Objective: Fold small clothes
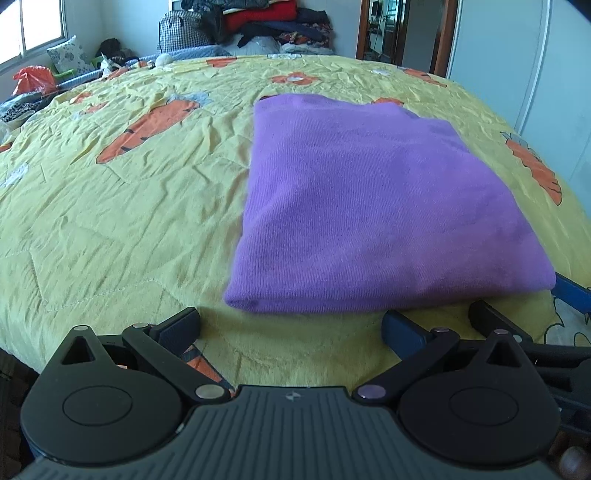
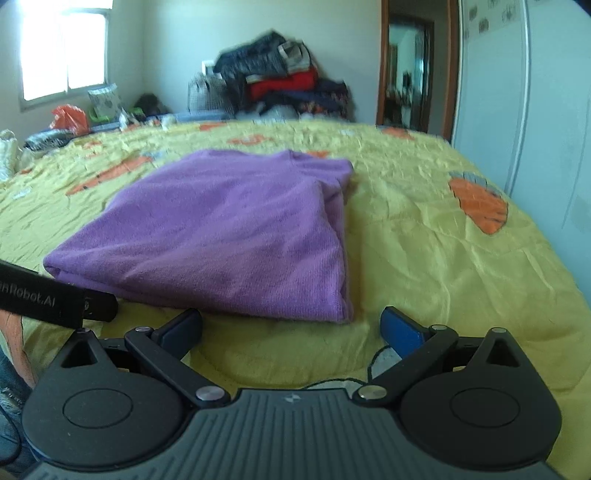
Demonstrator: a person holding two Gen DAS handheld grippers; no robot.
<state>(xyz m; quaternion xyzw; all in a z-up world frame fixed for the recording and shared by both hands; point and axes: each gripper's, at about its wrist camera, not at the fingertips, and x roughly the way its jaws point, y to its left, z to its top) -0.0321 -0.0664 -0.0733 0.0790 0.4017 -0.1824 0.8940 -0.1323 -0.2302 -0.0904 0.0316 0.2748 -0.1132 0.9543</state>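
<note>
At centre frame in both wrist views, a folded purple garment (image 1: 376,206) (image 2: 221,236) is seen lying flat on the yellow carrot-print bedspread (image 1: 110,221) (image 2: 424,266). Left gripper (image 1: 291,328) and right gripper (image 2: 291,328) are held at the lower frame edge, jaws spread wide, nothing gripped, just short of the garment's near fold. A clothes pile (image 1: 273,26) is noted at upper centre.

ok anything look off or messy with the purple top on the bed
Mostly tidy. The purple top lies folded flat on the yellow bedspread, but its far right corner bunches up in loose folds. Both tongs, left and right, are open and off it.
</note>
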